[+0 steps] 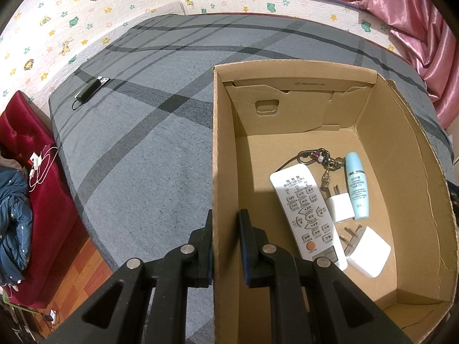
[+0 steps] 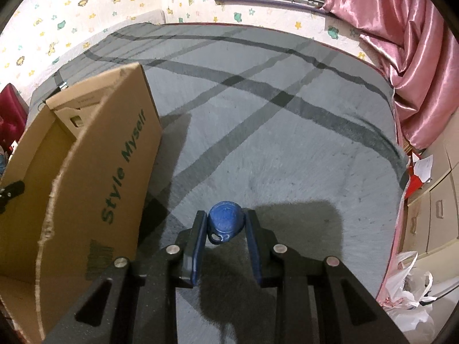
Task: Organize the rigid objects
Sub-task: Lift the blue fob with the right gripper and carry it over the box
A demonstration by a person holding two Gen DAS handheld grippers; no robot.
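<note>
Blue key fob [image 2: 225,221], small, light, hard slick plastic, sits pinched by its flat sides in right claw [image 2: 226,223], cardboard box [image 2: 120,154] to its left; left claw [image 1: 225,238] clamps the box wall.

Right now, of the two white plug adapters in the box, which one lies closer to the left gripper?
The larger white adapter, beside the remote's orange-button end. The smaller adapter lies deeper in the cardboard box, touching the pale blue bottle.
</note>
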